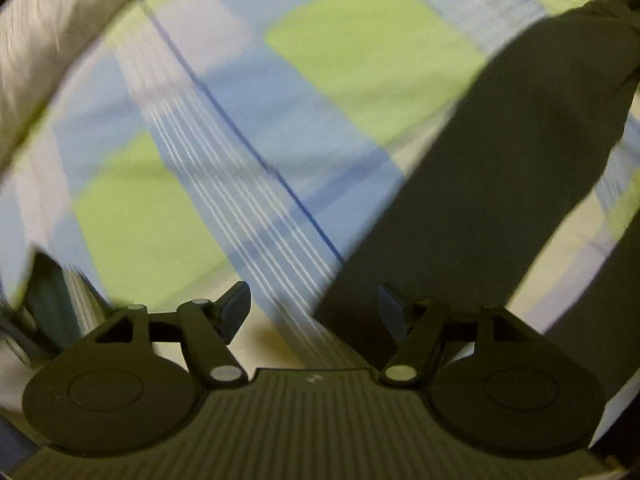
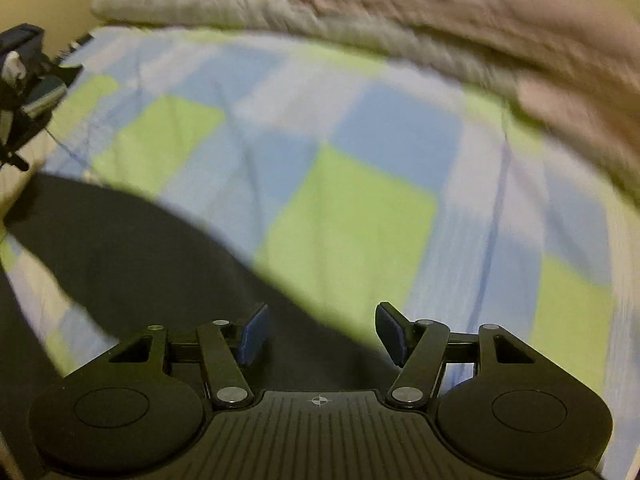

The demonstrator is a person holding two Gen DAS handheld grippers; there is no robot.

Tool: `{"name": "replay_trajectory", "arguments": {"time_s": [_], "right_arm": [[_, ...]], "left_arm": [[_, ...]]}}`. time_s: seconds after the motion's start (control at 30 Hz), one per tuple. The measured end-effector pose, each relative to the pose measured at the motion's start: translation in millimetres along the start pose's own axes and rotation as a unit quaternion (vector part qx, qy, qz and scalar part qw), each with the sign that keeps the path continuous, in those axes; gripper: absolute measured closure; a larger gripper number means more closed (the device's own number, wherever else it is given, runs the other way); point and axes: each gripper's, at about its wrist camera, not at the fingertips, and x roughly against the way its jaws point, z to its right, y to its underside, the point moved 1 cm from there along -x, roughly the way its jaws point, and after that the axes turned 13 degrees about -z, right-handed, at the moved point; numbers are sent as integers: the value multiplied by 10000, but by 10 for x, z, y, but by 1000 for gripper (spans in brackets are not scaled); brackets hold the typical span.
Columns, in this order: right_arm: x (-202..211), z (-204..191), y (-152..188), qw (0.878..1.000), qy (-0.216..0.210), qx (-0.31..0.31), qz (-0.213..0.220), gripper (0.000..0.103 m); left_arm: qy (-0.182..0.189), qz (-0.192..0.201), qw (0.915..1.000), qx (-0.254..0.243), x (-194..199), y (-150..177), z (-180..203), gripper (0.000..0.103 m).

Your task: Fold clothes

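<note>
A: Garments — how many?

B: One dark garment that I can count, spread flat on the checked bedsheet. From the left wrist it runs from near centre to far right; from the right wrist it fills the near left.

A: Grippers?

B: Two. The left gripper has its fingers spread wide, holding nothing, just above the garment's near edge. The right gripper is likewise spread and empty, over the garment's edge.

A: Anything else?

B: One pale pillow along the far side of the bed. Both views are blurred, so finer detail is unclear.
</note>
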Motion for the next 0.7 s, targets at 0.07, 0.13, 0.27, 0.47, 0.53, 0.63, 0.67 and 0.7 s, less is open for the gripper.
{"name": "replay_trajectory", "arguments": {"time_s": [0.07,0.13,0.27,0.47,0.53,0.63,0.67,0.7], "right_arm": [[50,54,307,9993,-5,-318,-192,40],[116,39,629,9976,38,-573,-383,40],[172,16,938,9902,-31,-1264,-591,40],[238,-81,1222,9808,-2,-1803,-745,40],[237,-120,1213,9817,125,-1771,-694,41],[177,-141,1187,9836,343,-1648,-639,40],[146,-135,1178,9842,375,-1603,-648,41],[111,-124,1188,9845,400,-1557,-700,40]], "left_arm": [[299,49,9988,387,-140,121,34,37],[401,84,9972,629,-269,171,26,37],[949,180,9898,1045,-366,143,-58,72],[336,499,9955,738,155,-75,-250,91],[158,558,9955,743,237,-183,-291,87],[-340,622,9962,510,245,-167,-154,67],[-515,644,9957,429,246,-157,-104,64],[-689,665,9948,348,247,-147,-55,64]]}}
